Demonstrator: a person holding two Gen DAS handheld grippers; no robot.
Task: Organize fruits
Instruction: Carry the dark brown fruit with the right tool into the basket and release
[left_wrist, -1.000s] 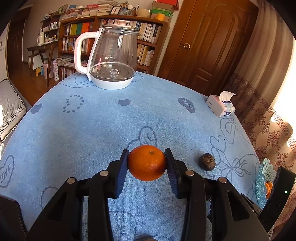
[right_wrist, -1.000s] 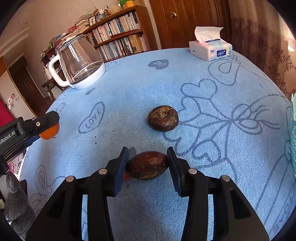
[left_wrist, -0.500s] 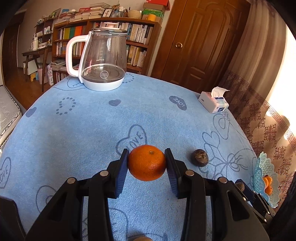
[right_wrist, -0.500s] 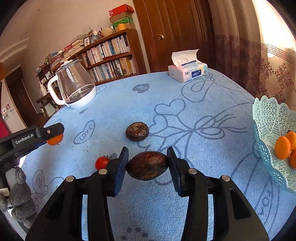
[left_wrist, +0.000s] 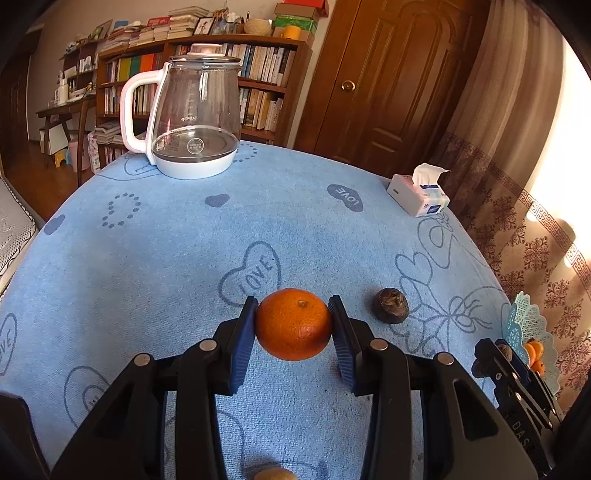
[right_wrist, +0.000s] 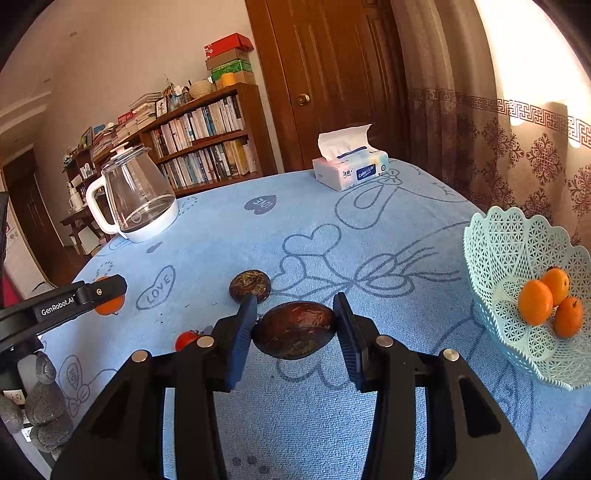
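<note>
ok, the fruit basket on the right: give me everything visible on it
The basket is pale mint openwork plastic with a lattice wall and scalloped, flaring rim. It stands upright on the blue tablecloth near the table's right edge. Three oranges lie bunched inside; nothing else shows in it. No gripper touches it. In the left wrist view only a sliver shows.

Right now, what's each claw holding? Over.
Left gripper shut on mandarin. Right gripper shut on water chestnut. Basket right, path clear.

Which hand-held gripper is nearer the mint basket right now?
Right. The right hand-held gripper, shut on a dark fruit, is beside the basket. The left hand-held gripper, holding the orange, is farther across the table.
</note>
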